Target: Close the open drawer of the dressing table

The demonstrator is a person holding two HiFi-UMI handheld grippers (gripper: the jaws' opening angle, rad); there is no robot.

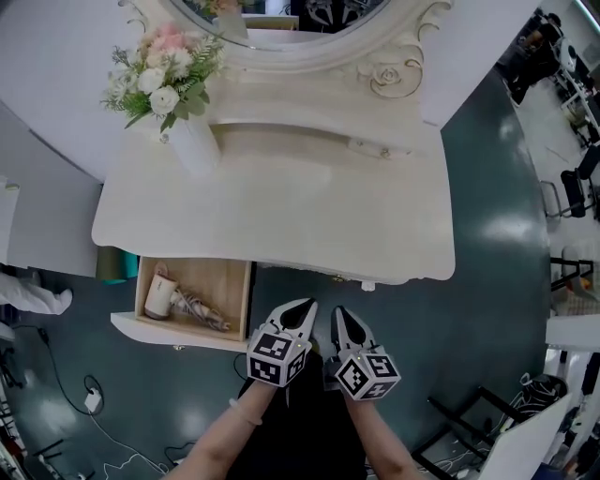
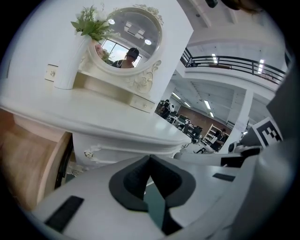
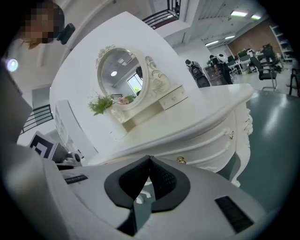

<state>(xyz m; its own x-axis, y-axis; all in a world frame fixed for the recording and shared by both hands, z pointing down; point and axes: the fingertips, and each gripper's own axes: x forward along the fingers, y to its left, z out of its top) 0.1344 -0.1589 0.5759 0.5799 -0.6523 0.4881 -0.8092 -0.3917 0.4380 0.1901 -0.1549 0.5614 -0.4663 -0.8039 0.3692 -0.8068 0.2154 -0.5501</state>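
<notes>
The white dressing table [image 1: 281, 216] fills the middle of the head view. Its left drawer [image 1: 173, 332] stands pulled out, showing a wooden inside with a small white appliance [image 1: 161, 296] and a bundled item [image 1: 201, 310]. My left gripper [image 1: 306, 306] hangs just right of the drawer's front corner, below the table's front edge, jaws shut and empty. My right gripper [image 1: 339, 312] is close beside it, also shut on nothing. In the left gripper view the shut left gripper [image 2: 150, 158] points at the table front, with the drawer's wooden side [image 2: 28, 159] at the left. The right gripper [image 3: 150, 159] faces the table front.
A white vase of flowers [image 1: 173, 89] stands at the table's back left, before an oval mirror [image 1: 281, 23]. A gold knob [image 3: 181, 160] marks a closed drawer. Cables [image 1: 94, 401] lie on the teal floor at the lower left. White furniture [image 1: 572, 328] stands at the right.
</notes>
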